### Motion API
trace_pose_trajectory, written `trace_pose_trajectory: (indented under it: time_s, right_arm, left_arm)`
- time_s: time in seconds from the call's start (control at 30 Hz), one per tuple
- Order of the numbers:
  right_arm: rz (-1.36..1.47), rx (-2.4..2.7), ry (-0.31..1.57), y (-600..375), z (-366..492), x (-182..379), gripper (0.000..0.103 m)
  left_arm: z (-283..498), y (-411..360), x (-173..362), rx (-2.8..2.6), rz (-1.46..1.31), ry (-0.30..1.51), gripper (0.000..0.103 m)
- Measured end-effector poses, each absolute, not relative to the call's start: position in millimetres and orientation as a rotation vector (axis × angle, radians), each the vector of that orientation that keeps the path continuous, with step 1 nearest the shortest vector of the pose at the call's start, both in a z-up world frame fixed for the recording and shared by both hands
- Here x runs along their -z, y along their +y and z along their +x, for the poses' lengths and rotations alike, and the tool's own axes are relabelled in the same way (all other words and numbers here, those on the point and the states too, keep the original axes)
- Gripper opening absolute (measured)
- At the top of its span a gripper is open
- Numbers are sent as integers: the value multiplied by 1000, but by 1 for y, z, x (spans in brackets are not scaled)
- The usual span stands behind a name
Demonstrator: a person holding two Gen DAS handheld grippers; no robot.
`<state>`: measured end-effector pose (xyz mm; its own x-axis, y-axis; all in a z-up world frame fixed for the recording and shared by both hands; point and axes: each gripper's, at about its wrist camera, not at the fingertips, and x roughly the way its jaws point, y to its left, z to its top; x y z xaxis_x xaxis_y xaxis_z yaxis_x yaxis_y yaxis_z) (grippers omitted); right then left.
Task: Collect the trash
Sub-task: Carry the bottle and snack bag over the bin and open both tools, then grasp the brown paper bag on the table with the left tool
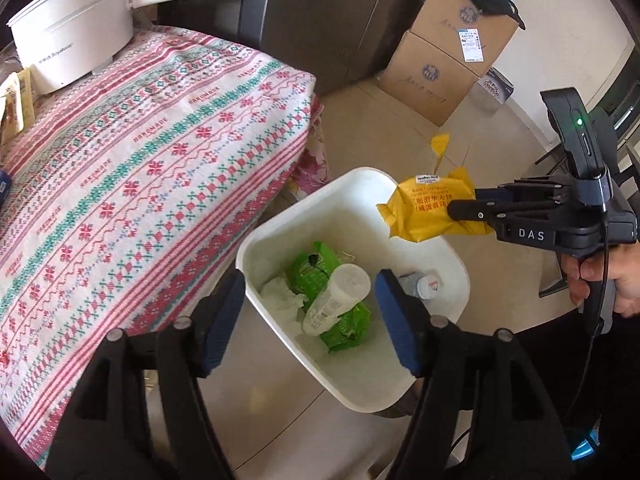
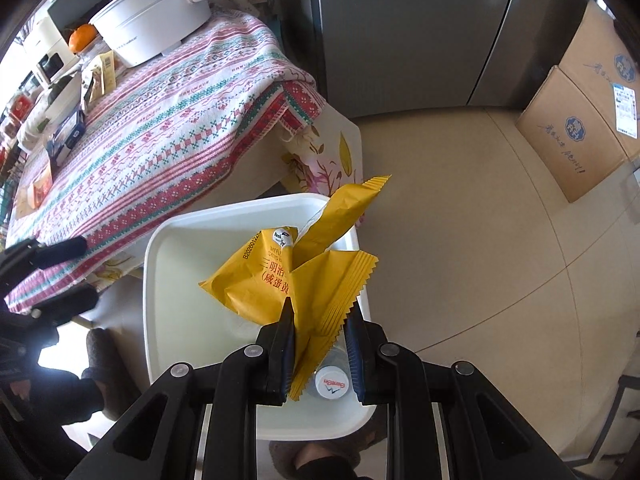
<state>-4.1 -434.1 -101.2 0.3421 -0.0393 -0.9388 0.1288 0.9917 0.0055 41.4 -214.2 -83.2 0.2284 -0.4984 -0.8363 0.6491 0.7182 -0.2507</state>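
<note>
Beige floor tiles [image 2: 460,216] carry a white bin [image 1: 400,384] set just beside a bench under a patterned cloth [image 1: 140,160]; we list the contents and the risks below.

Item, right claw [image 2: 320,340]: clamped on the near corner of a yellow wrapper [image 2: 280,280], held over the bin's right side. In the left view the wrapper [image 1: 432,212] hangs partly past the rim.

Item, left claw [image 1: 312,312]: jaws apart, nothing between them, poised above the bin.

Item, bin contents: green packets [image 1: 344,328], a clear plastic cup [image 1: 336,296], crumpled tissue [image 1: 280,296], a capped bottle [image 2: 330,384].

Risks, as we judge them: released here, the light wrapper may drift or catch the rim and land on the floor, since part of it overhangs the edge. Its loose torn strip [image 2: 348,208] could snag. The grip is only on a corner, so it may slip early.

Writing: wrapper bears Chinese characters and a code beginning "B202601"; bottle cap reads "Ganten"; right claw body reads "DAS" [image 1: 532,234]; white pot [image 1: 68,36] and cardboard boxes [image 1: 440,60] carry print that we cannot read.
</note>
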Motion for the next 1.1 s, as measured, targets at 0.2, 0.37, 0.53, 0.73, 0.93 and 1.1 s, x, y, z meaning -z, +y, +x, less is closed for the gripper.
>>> trace_pose_trajectory:
  time_s: [0.2, 0.37, 0.53, 0.73, 0.93, 1.1]
  right_arm:
    - [49, 115, 1242, -426, 2, 107, 24]
    - [90, 127, 1250, -424, 9, 107, 55]
    - [102, 118, 1225, -417, 14, 100, 66]
    - [69, 94, 1213, -398, 21, 94, 68]
    - [51, 65, 1186, -380, 29, 84, 72]
    - [40, 51, 1167, -366, 37, 78, 73]
  left_arm:
    - [51, -186, 73, 718, 156, 1045, 79]
    - [56, -163, 68, 653, 148, 1027, 85]
    - [62, -144, 66, 595, 134, 1026, 90]
    - [67, -121, 61, 542, 110, 1012, 94]
    - [73, -96, 57, 486, 85, 998, 98]
    - [82, -73, 55, 429, 72, 990, 99]
